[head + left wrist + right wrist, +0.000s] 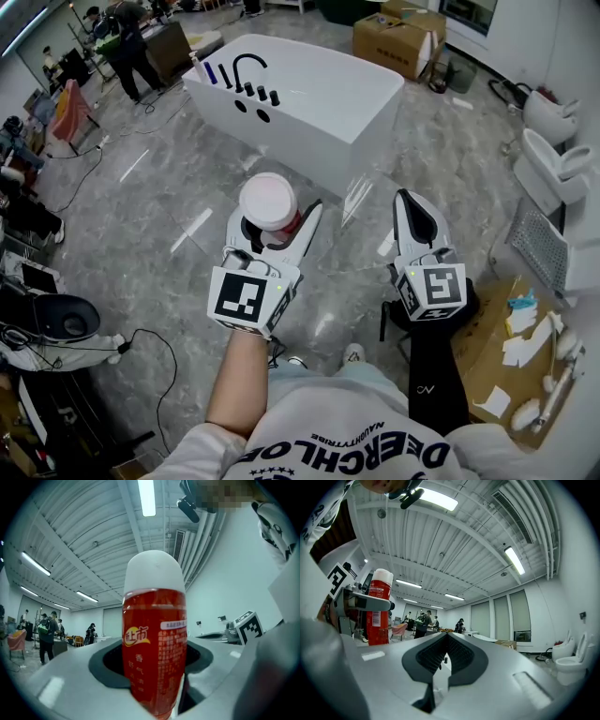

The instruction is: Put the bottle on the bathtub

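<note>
Head view, bottle (268, 200): red body, white cap up toward the camera, long axis roughly vertical.
Head view, position: between the left gripper (274, 217) jaws, well short of the white bathtub (319, 108).
Head view, bathtub: black faucet (246, 67) on its rim (interior unreadable).
Left gripper view, jaws: clamped on the bottle's sides.
Right gripper view, right gripper (445, 651): jaws nearly together, holding nothing.

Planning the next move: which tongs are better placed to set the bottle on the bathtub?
Left. The left tongs clamp the red bottle; the right tongs are shut, empty. The bathtub stands ahead.
</note>
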The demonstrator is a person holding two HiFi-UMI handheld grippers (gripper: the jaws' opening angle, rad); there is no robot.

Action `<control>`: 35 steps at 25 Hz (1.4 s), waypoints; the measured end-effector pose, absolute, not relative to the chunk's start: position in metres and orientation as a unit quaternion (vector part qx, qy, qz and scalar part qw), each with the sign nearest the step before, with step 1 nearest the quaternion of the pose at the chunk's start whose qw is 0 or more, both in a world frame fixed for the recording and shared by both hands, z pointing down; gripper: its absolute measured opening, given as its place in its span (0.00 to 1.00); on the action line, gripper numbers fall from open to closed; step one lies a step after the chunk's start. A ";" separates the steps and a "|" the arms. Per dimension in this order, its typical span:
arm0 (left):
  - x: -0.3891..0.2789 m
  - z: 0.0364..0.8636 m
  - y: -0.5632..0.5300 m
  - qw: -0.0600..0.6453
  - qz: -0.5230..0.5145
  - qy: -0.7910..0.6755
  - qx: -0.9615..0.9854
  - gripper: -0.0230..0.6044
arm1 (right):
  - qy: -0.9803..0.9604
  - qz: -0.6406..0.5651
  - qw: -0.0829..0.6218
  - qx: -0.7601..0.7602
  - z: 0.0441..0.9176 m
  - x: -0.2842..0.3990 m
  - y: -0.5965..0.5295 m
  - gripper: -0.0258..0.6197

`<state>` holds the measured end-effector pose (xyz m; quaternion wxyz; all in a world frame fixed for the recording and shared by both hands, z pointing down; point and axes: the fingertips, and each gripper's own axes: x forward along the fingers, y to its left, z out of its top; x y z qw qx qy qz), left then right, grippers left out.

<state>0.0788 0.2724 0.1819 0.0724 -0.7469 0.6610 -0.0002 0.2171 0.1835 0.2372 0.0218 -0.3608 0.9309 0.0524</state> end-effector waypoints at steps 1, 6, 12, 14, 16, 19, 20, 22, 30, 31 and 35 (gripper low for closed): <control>0.064 0.183 0.270 0.074 0.002 0.656 -0.752 0.51 | 0.928 0.054 0.021 -0.368 0.238 0.204 0.183 0.09; -0.034 0.181 0.262 0.077 0.003 0.616 -0.784 0.51 | 0.903 0.053 0.023 -0.426 0.239 0.119 0.188 0.09; -0.122 0.181 0.255 0.064 -0.007 0.552 -0.831 0.51 | 0.872 0.043 0.018 -0.487 0.236 0.029 0.209 0.09; -0.137 0.180 0.253 0.065 -0.005 0.539 -0.840 0.51 | 0.867 0.048 0.019 -0.496 0.231 0.012 0.213 0.09; -0.145 0.176 0.250 0.065 -0.002 0.529 -0.846 0.51 | 0.863 0.053 0.017 -0.502 0.226 0.002 0.213 0.09; -0.151 0.174 0.245 0.066 0.000 0.516 -0.854 0.51 | 0.860 0.058 0.019 -0.507 0.220 -0.006 0.210 0.09; -0.153 0.173 0.244 0.067 0.001 0.513 -0.856 0.51 | 0.859 0.060 0.021 -0.508 0.217 -0.008 0.208 0.09; -0.156 0.168 0.242 0.068 0.005 0.509 -0.858 0.51 | 0.858 0.063 0.024 -0.508 0.211 -0.012 0.205 0.09; -0.168 0.153 0.222 0.077 0.005 0.485 -0.871 0.51 | 0.848 0.069 0.023 -0.524 0.205 -0.022 0.191 0.09; -0.171 0.153 0.218 0.076 0.007 0.483 -0.873 0.51 | 0.846 0.070 0.024 -0.528 0.204 -0.023 0.188 0.09; -0.178 0.157 0.203 0.073 0.011 0.469 -0.880 0.51 | 0.835 0.071 0.030 -0.545 0.203 -0.027 0.174 0.09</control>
